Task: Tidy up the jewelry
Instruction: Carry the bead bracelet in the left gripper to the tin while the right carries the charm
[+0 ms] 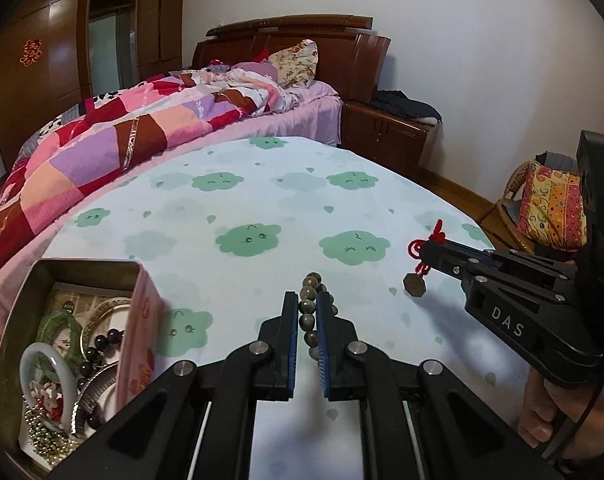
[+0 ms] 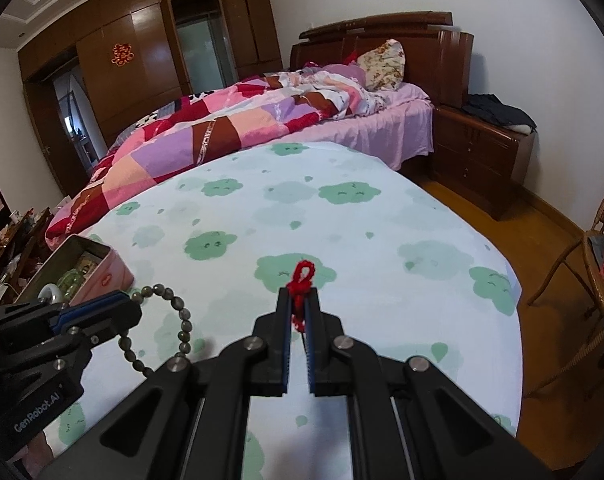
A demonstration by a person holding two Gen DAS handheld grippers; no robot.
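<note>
The bed (image 2: pixel 237 120) with its patchwork quilt (image 1: pixel 113 140) fills the back of the room, a wooden wardrobe (image 2: pixel 141 60) behind it and a nightstand (image 2: pixel 482 152) at its side. In front of the bed lies the tabletop (image 1: pixel 261 208), covered with a pale cloth printed with green clouds. At the tabletop's left edge stands an open pink tin (image 1: pixel 135 320); inside it lie a green bangle (image 1: pixel 55 324), a white bangle (image 1: pixel 41 356), dark round beads and a gold chain, heaped together.

The left gripper (image 1: pixel 308 300) has its jaws clamped on a grey-green bead bracelet (image 1: pixel 308 292). In the right wrist view the bracelet (image 2: pixel 181 320) hangs as a loop from those jaws, above the cloth and just right of the tin.

The right gripper (image 2: pixel 299 294) has its jaws closed on a red cord (image 2: pixel 299 280), whose knotted loop sticks out past the tips. In the left wrist view a small bronze octagonal pendant (image 1: pixel 414 281) dangles from the cord (image 1: pixel 426 242) below the right gripper (image 1: pixel 424 250), close above the cloth; whether it touches cannot be told. A hand (image 1: pixel 542 412) grips the handle of the right gripper
</note>
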